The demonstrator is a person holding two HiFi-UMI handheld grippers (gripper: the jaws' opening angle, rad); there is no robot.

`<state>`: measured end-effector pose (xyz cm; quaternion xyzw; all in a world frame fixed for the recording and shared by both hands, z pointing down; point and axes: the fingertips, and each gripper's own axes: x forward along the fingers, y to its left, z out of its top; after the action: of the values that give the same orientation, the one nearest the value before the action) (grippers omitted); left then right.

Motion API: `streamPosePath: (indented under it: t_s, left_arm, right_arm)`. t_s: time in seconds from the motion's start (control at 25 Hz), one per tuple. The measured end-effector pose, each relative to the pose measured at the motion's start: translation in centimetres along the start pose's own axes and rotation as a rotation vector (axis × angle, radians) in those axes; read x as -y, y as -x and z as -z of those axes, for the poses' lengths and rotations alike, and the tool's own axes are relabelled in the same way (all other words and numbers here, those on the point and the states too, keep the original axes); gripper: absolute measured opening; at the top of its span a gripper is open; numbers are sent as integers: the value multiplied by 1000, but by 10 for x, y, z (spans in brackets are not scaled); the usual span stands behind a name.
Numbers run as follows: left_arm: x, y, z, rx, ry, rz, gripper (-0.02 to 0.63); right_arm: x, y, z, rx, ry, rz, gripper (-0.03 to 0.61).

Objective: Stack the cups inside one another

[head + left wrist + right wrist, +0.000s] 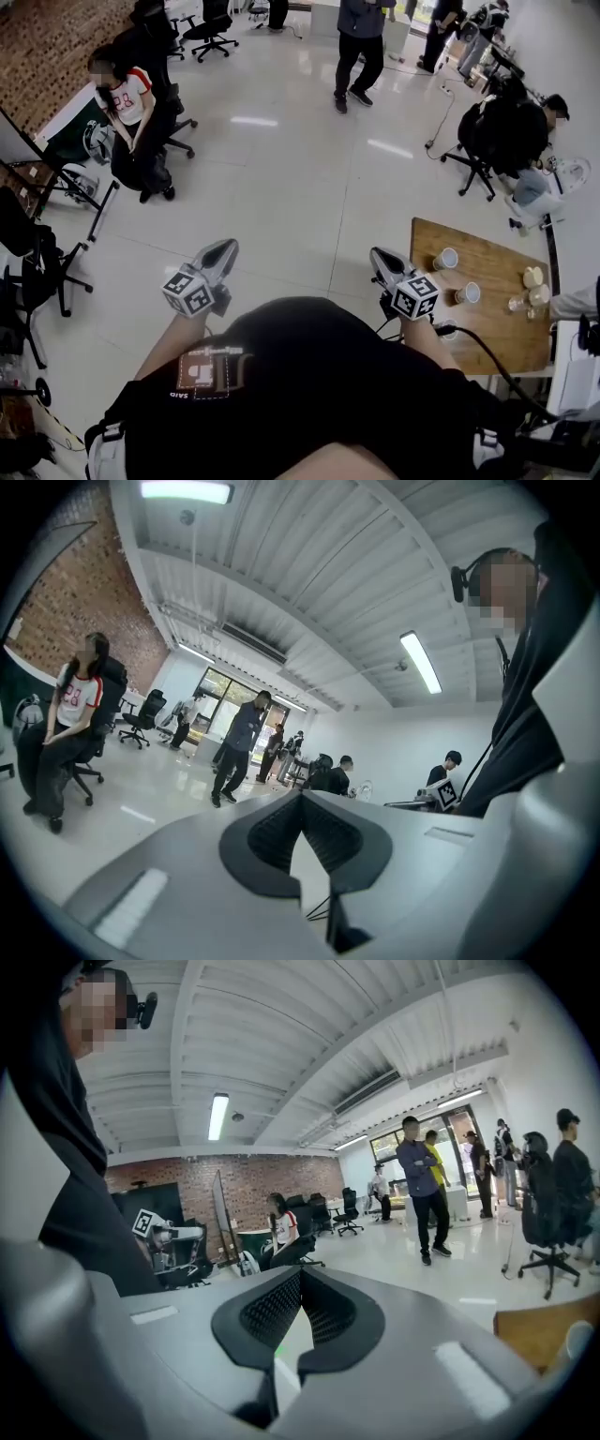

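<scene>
A wooden table (487, 328) stands at the right in the head view. Several paper cups rest on it: one (445, 259) near its far left corner, one (467, 293) below that, and a cluster (531, 289) by its right edge. My left gripper (225, 251) and right gripper (380, 255) are held out over the white floor in front of my black shirt, both to the left of the table. Both are shut and hold nothing. The left gripper (302, 796) faces the open room. In the right gripper view, the right gripper (302, 1271) has a table corner (548, 1330) at its lower right.
A person (131, 112) sits on an office chair at the left, beside black stands (56, 187). Another person (361, 47) stands farther off. Someone (516, 127) sits on a chair beyond the table. A black cable (487, 352) crosses the table's near side.
</scene>
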<state>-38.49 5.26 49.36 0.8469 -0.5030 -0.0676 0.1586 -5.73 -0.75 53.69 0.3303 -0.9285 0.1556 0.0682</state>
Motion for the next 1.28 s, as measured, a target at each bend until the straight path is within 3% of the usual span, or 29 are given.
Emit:
streamPosePath:
  t_s: [0.12,0.28,0.72,0.96,1.16,1.28]
  left_arm:
    - [3,-55,-14,7,-15,-2,-5]
    - [0,-116,-21,-15,-6,33,-5]
    - [-7,-284,-23,-93,2,321,-5]
    - [-29,-315,-32,-145,-43,443,-5]
    - [-63,-337,-38,-171,-31,506,-5]
    - [-62,-354,-28,-217,-41,597,-5]
  right_arm:
    - [35,-19,-29,22,34,-47,14]
    - [74,-28,-41,31,23,-33,14]
    - [169,-20,-51,55,-37,230,14]
    - [171,-39,-60,96,-80,333,14]
    - [163,-63,-69,102,-80,406,14]
    - [160,-56,-63,102,-106,493,14]
